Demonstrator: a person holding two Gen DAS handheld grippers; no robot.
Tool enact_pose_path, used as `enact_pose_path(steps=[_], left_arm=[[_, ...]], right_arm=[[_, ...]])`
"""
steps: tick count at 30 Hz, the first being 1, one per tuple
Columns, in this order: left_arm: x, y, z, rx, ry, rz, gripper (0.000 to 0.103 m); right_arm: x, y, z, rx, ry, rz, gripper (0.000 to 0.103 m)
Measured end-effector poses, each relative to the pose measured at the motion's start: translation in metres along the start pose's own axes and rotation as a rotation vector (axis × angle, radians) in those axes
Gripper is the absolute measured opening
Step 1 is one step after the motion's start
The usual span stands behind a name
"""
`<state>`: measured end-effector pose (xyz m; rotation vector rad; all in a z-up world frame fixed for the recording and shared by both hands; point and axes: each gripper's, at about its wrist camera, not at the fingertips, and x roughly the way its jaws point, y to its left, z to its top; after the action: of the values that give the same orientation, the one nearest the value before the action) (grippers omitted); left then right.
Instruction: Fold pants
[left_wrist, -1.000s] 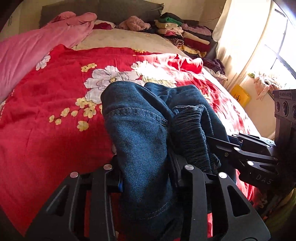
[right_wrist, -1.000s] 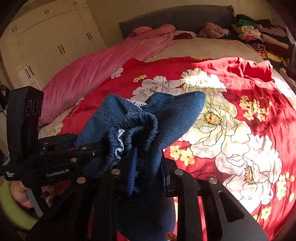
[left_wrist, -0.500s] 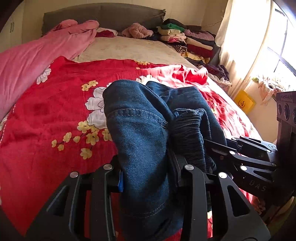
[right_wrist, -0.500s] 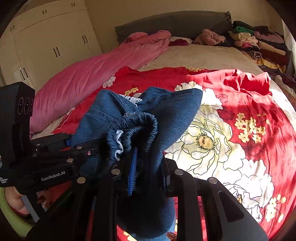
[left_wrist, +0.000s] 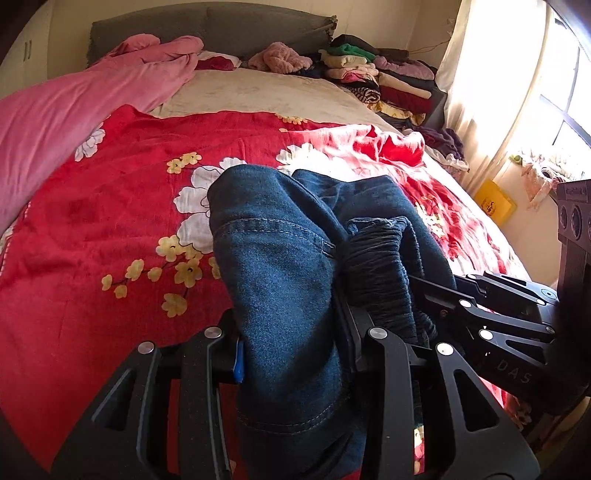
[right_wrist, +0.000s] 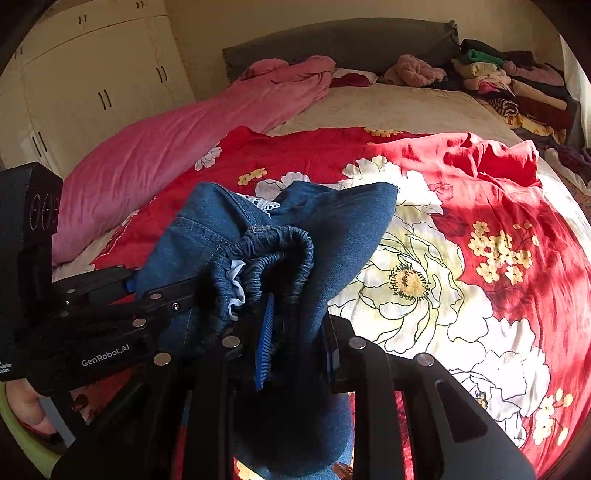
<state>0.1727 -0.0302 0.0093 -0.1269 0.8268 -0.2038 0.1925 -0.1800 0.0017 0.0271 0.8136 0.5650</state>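
A pair of blue denim pants (left_wrist: 280, 280) with an elastic waistband (right_wrist: 275, 245) hangs bunched between both grippers above the bed. My left gripper (left_wrist: 295, 343) is shut on a thick fold of the denim, which spills over its fingers. My right gripper (right_wrist: 295, 332) is shut on the gathered waistband part of the pants (right_wrist: 332, 221). The two grippers sit close side by side: the right one (left_wrist: 498, 314) shows at the right of the left wrist view, the left one (right_wrist: 110, 314) at the left of the right wrist view. The pants' lower part is hidden below the frames.
A red floral blanket (left_wrist: 110, 221) covers the bed, with a pink quilt (right_wrist: 166, 147) along its left side. Stacked folded clothes (left_wrist: 380, 81) lie at the far right by the grey headboard (right_wrist: 340, 40). A wardrobe (right_wrist: 92, 85) stands left; a curtained window (left_wrist: 517, 92) is right.
Both grippers, still holding the pants, have shifted a little over the bed, and more of the headboard and far wall shows. The grips look the same.
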Motion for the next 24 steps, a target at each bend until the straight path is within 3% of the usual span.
enact_pose_path(steps=[16, 21, 24], left_arm=[[0.009, 0.009, -0.007, -0.009, 0.016, 0.026, 0.028], [0.012, 0.013, -0.009, -0.011, 0.027, 0.031, 0.031], [0.013, 0.015, -0.01, -0.013, 0.031, 0.033, 0.033]], right_arm=[[0.006, -0.004, -0.007, 0.023, 0.02, -0.035, 0.024], [0.008, -0.009, -0.008, 0.041, 0.033, -0.054, 0.035], [0.01, -0.013, -0.01, 0.055, 0.041, -0.06, 0.036]])
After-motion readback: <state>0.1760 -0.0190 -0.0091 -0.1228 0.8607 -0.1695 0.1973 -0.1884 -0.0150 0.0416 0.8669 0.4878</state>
